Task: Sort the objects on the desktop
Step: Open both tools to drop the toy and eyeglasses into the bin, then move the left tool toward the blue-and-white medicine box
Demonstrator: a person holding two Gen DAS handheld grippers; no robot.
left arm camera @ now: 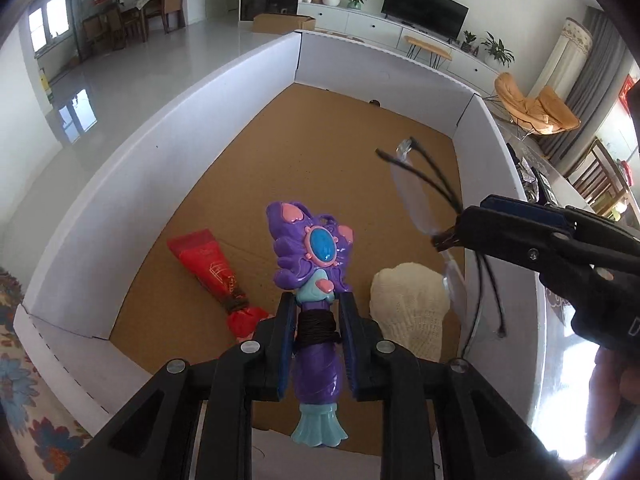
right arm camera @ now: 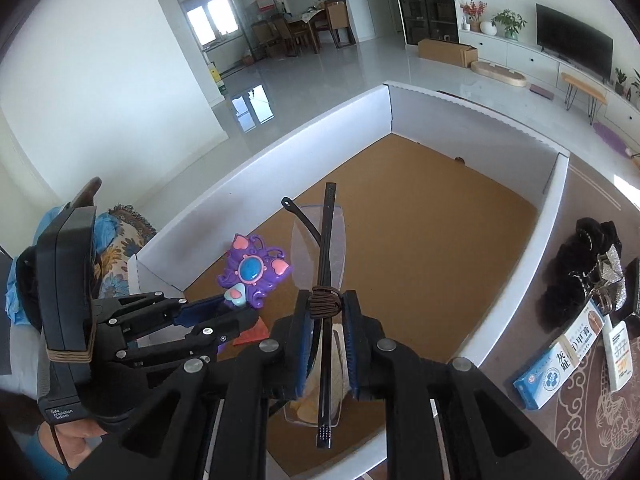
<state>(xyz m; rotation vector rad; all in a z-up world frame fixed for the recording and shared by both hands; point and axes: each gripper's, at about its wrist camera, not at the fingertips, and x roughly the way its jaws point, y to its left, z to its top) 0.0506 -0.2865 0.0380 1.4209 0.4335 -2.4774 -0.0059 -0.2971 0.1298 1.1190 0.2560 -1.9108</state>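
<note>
Left gripper [left arm camera: 314,308]: jaws clamped on purple toy wand [left arm camera: 312,264], held over near end of white-walled box [left arm camera: 168,136] | Right gripper [right arm camera: 326,308]: jaws pinched on folded clear glasses [right arm camera: 320,240], right of wand, over box | On box floor: red tube [left arm camera: 212,268] near-left, cream knit glove [left arm camera: 408,304] near-right.

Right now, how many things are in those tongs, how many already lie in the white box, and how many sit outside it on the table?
Held in tongs: 2, purple toy wand and clear glasses.
Lying in the box: 2, red tube and cream knitted glove.
Outside: 3, black fuzzy item, blue-white carton, small white packet.
Total: 7
</note>
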